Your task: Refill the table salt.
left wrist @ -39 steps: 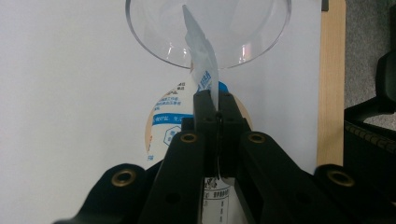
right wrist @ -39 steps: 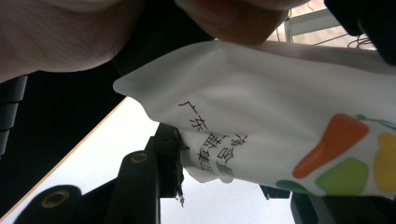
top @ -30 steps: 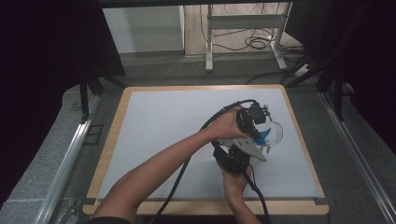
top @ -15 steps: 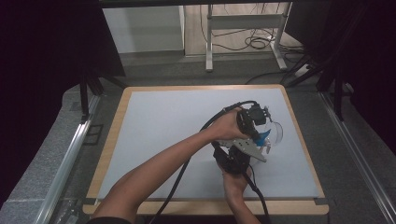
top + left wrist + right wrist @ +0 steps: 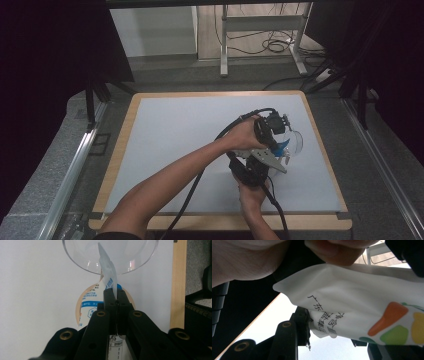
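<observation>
Nothing has moved since the earlier frames: both hands and the packet sit just where they were, over the right half of the tabletop (image 5: 175, 140).

The left gripper (image 5: 113, 296) is fully closed, its jaws pinching the thin upper edge of a white plastic food pouch with blue print (image 5: 107, 277). The torn corner of that pouch leans over the rim of a clear round plastic bowl (image 5: 140, 262), which stands on the white surface just beyond the jaws. In the high view the left gripper (image 5: 280, 142) hangs directly beside the bowl (image 5: 296, 142).

The right gripper (image 5: 250, 172) is partly closed on the lower end of the same pouch (image 5: 352, 305), here showing black characters and orange, green and yellow shapes; the jaw at the left presses the pouch from below.

As a judgement, the pouch is already opened and tipped for pouring. Whether anything has landed in the bowl cannot be told. Emptying the pouch and setting it aside seem to be left.
</observation>
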The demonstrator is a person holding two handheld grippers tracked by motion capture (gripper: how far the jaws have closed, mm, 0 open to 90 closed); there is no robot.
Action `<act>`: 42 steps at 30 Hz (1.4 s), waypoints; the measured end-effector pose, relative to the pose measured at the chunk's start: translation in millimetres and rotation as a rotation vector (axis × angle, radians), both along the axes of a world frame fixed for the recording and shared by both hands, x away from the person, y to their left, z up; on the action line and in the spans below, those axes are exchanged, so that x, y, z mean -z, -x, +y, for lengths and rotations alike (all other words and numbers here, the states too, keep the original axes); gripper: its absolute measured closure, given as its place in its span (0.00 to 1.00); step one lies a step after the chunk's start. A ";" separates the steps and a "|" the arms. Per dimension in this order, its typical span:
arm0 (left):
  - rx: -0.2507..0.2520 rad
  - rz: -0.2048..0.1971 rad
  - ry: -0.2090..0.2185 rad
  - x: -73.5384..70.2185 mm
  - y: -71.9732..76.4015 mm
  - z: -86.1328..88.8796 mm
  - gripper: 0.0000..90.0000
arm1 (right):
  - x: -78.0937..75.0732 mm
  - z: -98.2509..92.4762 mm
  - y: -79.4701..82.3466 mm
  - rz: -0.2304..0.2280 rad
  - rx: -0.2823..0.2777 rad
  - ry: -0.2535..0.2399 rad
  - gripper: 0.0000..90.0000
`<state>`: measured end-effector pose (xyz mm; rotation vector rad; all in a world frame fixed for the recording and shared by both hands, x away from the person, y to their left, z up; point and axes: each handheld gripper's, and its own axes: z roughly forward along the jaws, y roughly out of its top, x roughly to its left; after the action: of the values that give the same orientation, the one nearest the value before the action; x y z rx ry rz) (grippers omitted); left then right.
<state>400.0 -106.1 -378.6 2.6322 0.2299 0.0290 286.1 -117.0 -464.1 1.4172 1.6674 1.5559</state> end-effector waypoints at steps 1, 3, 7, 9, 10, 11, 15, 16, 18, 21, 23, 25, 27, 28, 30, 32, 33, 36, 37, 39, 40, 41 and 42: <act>0.000 0.000 0.000 0.0 0.0 0.0 1.00 | 0.0 0.0 0.0 0.000 0.000 0.000 0.65; 0.003 -0.001 0.001 -0.3 0.0 -0.3 1.00 | -0.2 -0.3 0.1 -0.002 0.001 0.000 0.65; 0.003 -0.001 0.002 -0.2 -0.2 -0.3 1.00 | -0.3 -0.7 0.0 -0.001 0.001 0.000 0.65; 0.003 -0.001 0.004 -0.3 -0.4 -0.4 1.00 | -0.4 -0.9 -0.3 -0.003 0.000 0.002 0.65; 0.003 -0.001 0.005 -0.4 -0.3 -0.4 1.00 | -0.5 -0.9 -0.3 -0.002 0.000 0.001 0.65; 0.003 -0.001 0.005 -0.4 -0.3 -0.4 1.00 | -0.6 -1.1 -0.4 -0.003 0.000 0.002 0.65; 0.004 -0.001 0.005 -0.5 -0.5 -0.5 1.00 | -0.9 -1.3 -0.4 -0.003 0.001 0.001 0.65; 0.002 0.000 0.007 -0.5 -0.4 -0.6 1.00 | -1.0 -1.3 -0.5 -0.002 0.001 0.001 0.65; 0.002 0.001 0.007 -0.5 -0.5 -0.5 1.00 | -1.1 -1.3 -0.4 -0.002 0.001 0.001 0.65; 0.003 0.001 0.007 -0.5 -0.8 -0.3 1.00 | -1.4 -1.3 -0.6 -0.001 0.001 0.003 0.65; 0.003 0.002 0.007 -0.3 -1.0 -0.3 1.00 | -1.4 -1.3 -0.8 0.000 0.001 0.002 0.65; 0.003 0.003 0.008 -0.2 -1.0 -0.4 1.00 | -1.4 -1.3 -0.8 0.001 0.002 0.002 0.65; 0.003 0.003 0.008 -0.1 -1.1 -0.4 1.00 | -1.4 -1.3 -0.9 0.002 0.003 0.002 0.65; 0.003 0.003 0.008 -0.1 -1.1 -0.4 1.00 | -1.5 -1.3 -0.9 0.002 0.002 0.001 0.65; 0.003 0.005 0.009 0.0 -1.3 -0.5 1.00 | -1.7 -1.4 -1.0 0.004 0.003 0.000 0.65; 0.004 0.007 0.009 0.1 -1.7 -0.4 1.00 | -2.0 -1.6 -1.1 0.006 0.003 -0.003 0.65; 0.003 0.008 0.010 0.4 -1.7 -0.6 1.00 | -2.1 -1.7 -1.1 0.007 0.003 -0.004 0.65; 0.003 0.009 0.011 0.1 -1.7 -0.5 1.00 | -2.2 -2.1 -1.0 0.005 0.004 -0.004 0.65; 0.003 0.009 0.011 0.1 -1.7 -0.5 1.00 | -2.2 -2.1 -1.0 0.005 0.004 -0.004 0.65; 0.003 0.009 0.010 0.0 -1.6 -0.5 1.00 | -2.2 -2.2 -1.0 0.004 0.004 -0.003 0.65; 0.003 0.009 0.010 0.1 -1.6 -0.5 1.00 | -2.3 -2.1 -0.9 0.005 0.004 -0.005 0.65; 0.003 0.009 0.010 0.2 -1.6 -0.5 1.00 | -2.2 -2.1 -0.9 0.004 0.004 -0.005 0.65; 0.002 0.009 0.009 0.4 -1.5 -0.4 1.00 | -2.2 -1.9 -0.8 0.006 0.003 -0.007 0.65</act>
<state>401.5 -106.6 -378.9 2.6236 0.2297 0.0160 287.0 -118.9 -461.9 1.4283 1.6637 1.5589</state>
